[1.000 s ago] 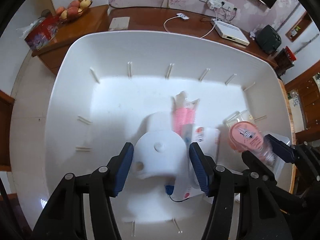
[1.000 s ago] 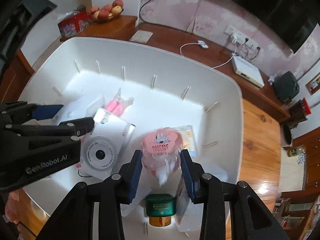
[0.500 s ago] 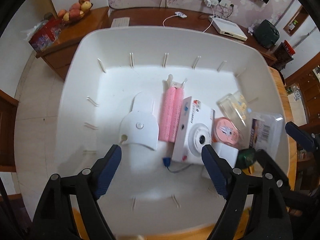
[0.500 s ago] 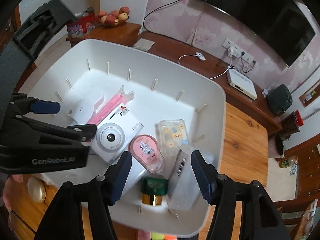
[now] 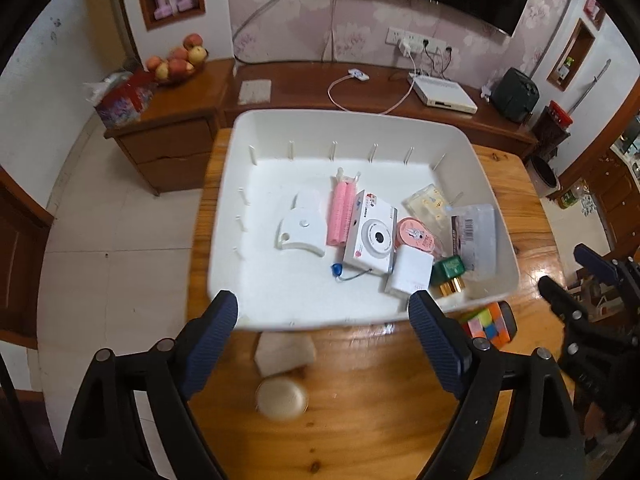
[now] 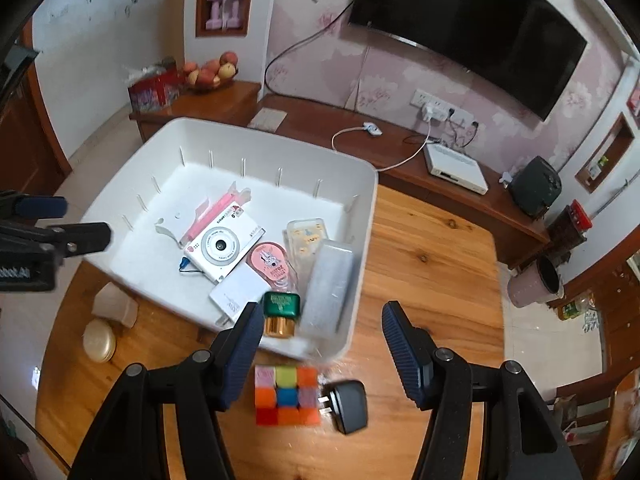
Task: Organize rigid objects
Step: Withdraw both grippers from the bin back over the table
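The white bin [image 5: 224,208] [image 6: 362,236] stands on a wooden table. In it lie a white fan-shaped piece [image 5: 302,228], a pink packet [image 5: 340,212], a white camera [image 5: 372,240] [image 6: 222,246], a pink round tape dispenser [image 5: 416,234] [image 6: 270,260], a white box [image 6: 240,292], a green and gold box [image 6: 282,308] and a clear case [image 6: 330,280]. My left gripper [image 5: 322,312] hangs above the bin's near edge, its jaws opening with nothing between them. My right gripper [image 6: 323,320] is open and empty over the bin's near corner.
On the table in front of the bin lie a colourful puzzle cube [image 6: 286,396], a black plug adapter [image 6: 348,404], a beige round compact [image 5: 280,398] and a pale cup-like piece [image 5: 284,350]. A low wooden sideboard [image 5: 304,88] runs behind the table.
The left gripper let go of the white fan-shaped piece and the right let go of the pink tape dispenser. Both opened, rose and drew back from the bin.
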The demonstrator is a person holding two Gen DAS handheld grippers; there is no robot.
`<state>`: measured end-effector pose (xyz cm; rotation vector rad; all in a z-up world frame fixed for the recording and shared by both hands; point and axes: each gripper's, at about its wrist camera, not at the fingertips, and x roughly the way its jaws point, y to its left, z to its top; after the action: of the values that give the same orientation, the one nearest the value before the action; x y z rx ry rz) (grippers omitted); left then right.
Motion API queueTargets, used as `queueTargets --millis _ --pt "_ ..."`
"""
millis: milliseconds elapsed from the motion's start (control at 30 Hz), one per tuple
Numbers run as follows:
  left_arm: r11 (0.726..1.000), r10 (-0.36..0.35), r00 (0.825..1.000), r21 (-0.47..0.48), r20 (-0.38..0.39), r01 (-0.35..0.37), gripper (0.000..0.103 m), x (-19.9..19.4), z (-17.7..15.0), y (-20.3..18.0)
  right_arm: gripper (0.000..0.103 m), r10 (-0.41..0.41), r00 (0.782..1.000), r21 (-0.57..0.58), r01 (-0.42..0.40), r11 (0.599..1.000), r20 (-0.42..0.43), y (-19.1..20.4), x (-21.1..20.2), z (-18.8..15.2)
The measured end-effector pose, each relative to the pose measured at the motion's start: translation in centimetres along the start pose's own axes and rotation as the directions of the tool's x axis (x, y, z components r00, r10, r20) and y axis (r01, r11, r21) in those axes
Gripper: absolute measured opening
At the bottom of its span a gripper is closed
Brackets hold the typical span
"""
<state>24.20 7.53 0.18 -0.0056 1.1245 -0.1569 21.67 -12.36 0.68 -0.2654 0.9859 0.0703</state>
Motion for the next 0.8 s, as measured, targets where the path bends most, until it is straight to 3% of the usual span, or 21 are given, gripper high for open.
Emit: queueTargets --millis 267,467,667,800 --pt "1.000 0.000 0.999 -0.010 0.040 0.000 0.090 -3.7 -3.3 0.5 0.068 0.001 0.996 0.000 -0.001 1.000 0.094 -1.4 -5.2 -3.5" --pt "1.000 0.011 0.998 0.016 0.060 -0.012 0.098 -4.3 -6.3 0.0 0.068 0.026 0.991 -0.023 -0.024 0.999 0.134 -1.3 -7.1 -6.5" --pt "1.000 0.003 1.000 0.007 0.004 -0.003 0.098 -0.7 -9.7 -0.2 0.068 0.042 0.993 -0.053 -0.036 0.998 0.112 -0.5 -5.0 -7.8" --pt "0.998 0.038 0.999 -0.045 -0.035 -0.040 0.098 2.9 -11.1 0.7 0.068 0.085 0.994 -0.034 -0.083 0.996 0.064 -0.1 -2.3 -8.5"
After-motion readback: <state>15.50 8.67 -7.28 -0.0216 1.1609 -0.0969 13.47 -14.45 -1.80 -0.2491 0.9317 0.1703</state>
